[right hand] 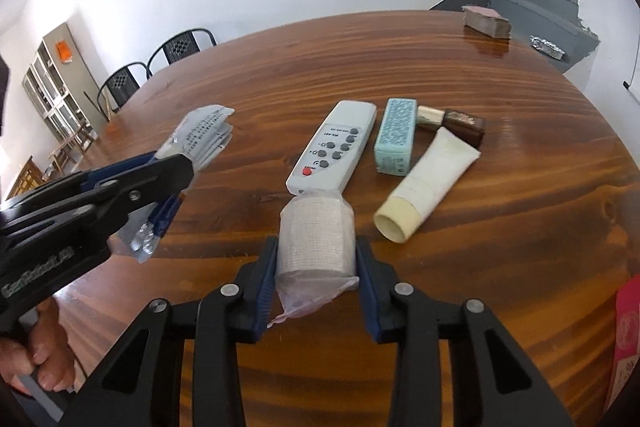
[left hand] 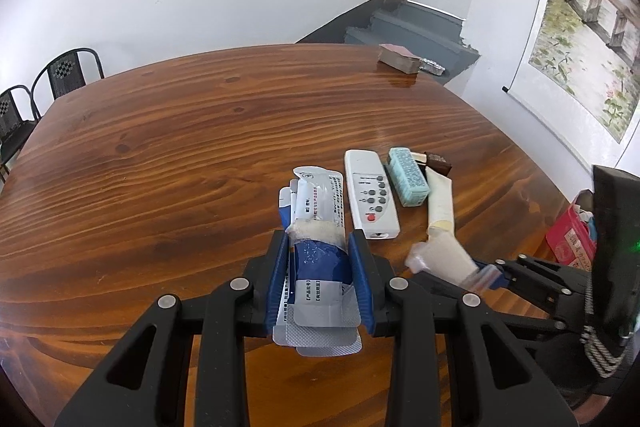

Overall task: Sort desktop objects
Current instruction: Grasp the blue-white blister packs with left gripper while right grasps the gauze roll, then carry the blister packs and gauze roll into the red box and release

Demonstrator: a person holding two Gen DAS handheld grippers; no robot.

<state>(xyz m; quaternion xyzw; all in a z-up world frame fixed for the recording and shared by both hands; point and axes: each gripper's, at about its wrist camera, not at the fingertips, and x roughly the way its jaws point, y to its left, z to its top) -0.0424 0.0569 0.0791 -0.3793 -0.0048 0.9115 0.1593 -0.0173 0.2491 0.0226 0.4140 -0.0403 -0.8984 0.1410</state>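
Observation:
My left gripper [left hand: 318, 241] is shut on a bundle of blue and silver medicine sachets [left hand: 316, 267], held above the wooden table [left hand: 160, 155]; the bundle also shows in the right wrist view [right hand: 200, 139]. My right gripper [right hand: 316, 245] is shut on a white gauze roll in clear wrap [right hand: 316, 243], also visible in the left wrist view [left hand: 442, 257]. On the table lie a white remote [right hand: 334, 149], a teal box [right hand: 396, 135], a cream tube [right hand: 426, 183] and a brown lipstick [right hand: 456, 123].
A stack of cards [right hand: 486, 21] and a foil pack [right hand: 546, 47] sit at the table's far edge. A red box [left hand: 570, 235] stands at the right edge. Black chairs [right hand: 180, 47] stand beyond the table's far left.

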